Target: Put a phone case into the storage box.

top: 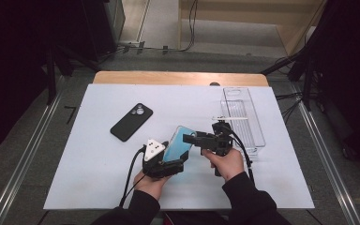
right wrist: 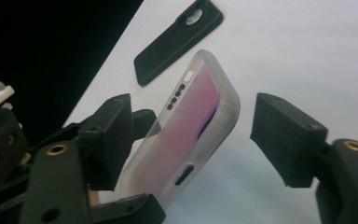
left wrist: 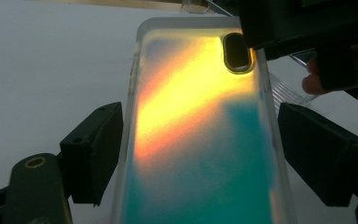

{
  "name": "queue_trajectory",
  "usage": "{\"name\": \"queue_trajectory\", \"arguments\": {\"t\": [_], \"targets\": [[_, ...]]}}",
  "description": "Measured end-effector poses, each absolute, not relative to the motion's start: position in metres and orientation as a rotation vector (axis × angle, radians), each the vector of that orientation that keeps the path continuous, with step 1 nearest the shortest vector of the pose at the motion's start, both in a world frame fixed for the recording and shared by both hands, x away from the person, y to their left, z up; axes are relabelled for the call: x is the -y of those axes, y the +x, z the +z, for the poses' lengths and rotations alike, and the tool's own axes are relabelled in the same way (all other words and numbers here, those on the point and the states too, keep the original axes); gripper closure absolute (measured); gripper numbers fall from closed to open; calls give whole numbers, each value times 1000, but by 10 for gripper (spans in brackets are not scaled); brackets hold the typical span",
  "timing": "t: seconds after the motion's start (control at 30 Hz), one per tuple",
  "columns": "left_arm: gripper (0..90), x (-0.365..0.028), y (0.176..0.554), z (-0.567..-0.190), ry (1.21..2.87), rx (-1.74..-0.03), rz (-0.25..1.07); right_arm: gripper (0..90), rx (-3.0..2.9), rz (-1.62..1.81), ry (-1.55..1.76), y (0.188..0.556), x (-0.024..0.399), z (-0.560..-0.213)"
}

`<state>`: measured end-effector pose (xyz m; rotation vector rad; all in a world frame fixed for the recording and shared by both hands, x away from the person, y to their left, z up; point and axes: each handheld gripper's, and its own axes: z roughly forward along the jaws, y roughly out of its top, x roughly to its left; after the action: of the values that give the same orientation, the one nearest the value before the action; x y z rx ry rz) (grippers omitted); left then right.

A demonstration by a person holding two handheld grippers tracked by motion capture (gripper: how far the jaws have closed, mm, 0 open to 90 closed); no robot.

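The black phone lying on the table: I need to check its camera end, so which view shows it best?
The high view: the whole black phone lies unobstructed on the white table, camera ring visible. The right gripper view shows it too, closer but cut off at the top edge behind the translucent phone case.

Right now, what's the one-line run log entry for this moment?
left claw: shut on phone case | right claw: open around case's end, one pad apart | black phone: flat on table | clear tray: right

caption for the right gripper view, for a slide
Right tongs straddle the end of a translucent phone case, the right pad still clear; a black phone lies on the white table.
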<state>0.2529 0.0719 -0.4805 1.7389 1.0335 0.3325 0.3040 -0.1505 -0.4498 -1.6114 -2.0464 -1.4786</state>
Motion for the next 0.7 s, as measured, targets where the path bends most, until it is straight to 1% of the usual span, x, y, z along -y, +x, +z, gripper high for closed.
{"name": "queue_trajectory", "arguments": {"t": [0.03, 0.07, 0.1, 0.17, 0.2, 0.23, 0.27, 0.37, 0.47, 0.6, 0.7], "targets": [[173, -72, 252, -481, 1736, -1039, 327, 295, 2036, -1469, -1617, 305, 150, -450], [173, -72, 252, -481, 1736, -1040, 326, 333, 2024, -1452, -1627, 306, 148, -451], [173, -71, 252, -481, 1734, -1044, 321, 333, 2024, -1452, -1627, 306, 148, -451], [173, -71, 251, -481, 1730, -1052, 312, 389, 2002, -1442, -1644, 307, 147, -452], [173, -70, 251, -482, 1731, -1053, 311, 389, 2002, -1442, -1644, 307, 147, -452], [173, -70, 251, -482, 1729, -1055, 309, 428, 1978, -1441, -1656, 308, 147, -452], [173, -70, 251, -482, 1728, -1056, 307, 428, 1978, -1441, -1656, 308, 147, -452], [173, -70, 251, -483, 1717, -1067, 296, 486, 1927, -1429, -1681, 309, 149, -452], [173, -70, 250, -484, 1714, -1070, 291, 584, 1902, -1431, -1700, 310, 150, -452], [173, -70, 249, -483, 1712, -1070, 293, 736, 1885, -1432, -1722, 310, 151, -451], [173, -69, 249, -483, 1716, -1066, 301, 749, 1849, -1429, -1721, 311, 153, -451]]}}
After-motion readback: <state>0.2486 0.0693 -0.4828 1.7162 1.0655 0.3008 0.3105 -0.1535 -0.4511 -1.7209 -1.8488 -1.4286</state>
